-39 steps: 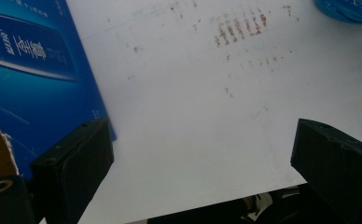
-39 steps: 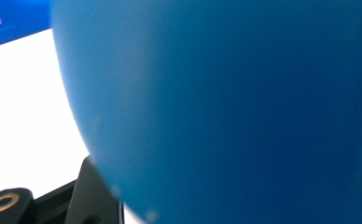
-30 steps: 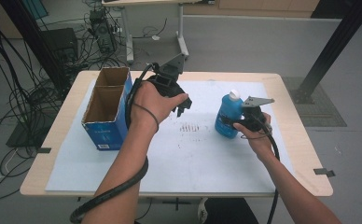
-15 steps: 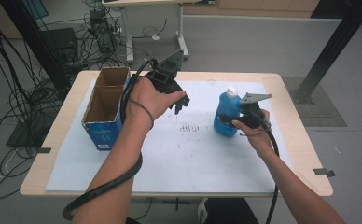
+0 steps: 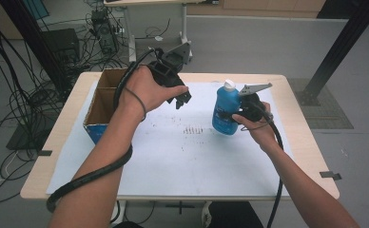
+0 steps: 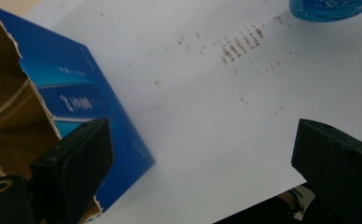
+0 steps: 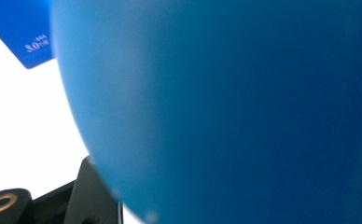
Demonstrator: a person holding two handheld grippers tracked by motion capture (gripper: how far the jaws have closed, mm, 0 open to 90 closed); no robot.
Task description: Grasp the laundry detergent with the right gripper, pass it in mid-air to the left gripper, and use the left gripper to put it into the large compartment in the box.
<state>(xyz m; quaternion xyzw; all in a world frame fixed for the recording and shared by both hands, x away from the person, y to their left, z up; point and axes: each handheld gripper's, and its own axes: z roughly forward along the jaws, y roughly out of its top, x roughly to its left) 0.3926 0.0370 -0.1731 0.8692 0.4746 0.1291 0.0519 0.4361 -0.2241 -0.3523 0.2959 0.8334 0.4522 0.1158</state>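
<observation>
While the right gripper (image 5: 234,115) clamps its jaws against the body of the blue bottle (image 5: 225,108), the bottle stands upright with its white cap (image 5: 228,85) on top, right of the middle of the table (image 5: 301,156) and over the white sheet (image 5: 187,156) that covers most of the tabletop. In the right gripper view the bottle's blue wall sits right against the camera, with one black jaw showing low at the left beneath it. The grey three-cornered plate (image 5: 255,88) on this gripper lies just right of the cap.

The left gripper (image 5: 181,99) is held above the sheet to the left of the bottle and well apart from it, just right of the open cardboard box (image 5: 107,102) with blue sides that stands at the far left of the table. Its jaws are spread wide with nothing between them; in the left gripper view they frame bare white sheet, with the box's blue side (image 6: 83,100) at the left and the bottom of the bottle at the far top right.

A patch of small brown marks (image 5: 194,129) lies on the sheet between the two grippers, just left of the bottle's base.
</observation>
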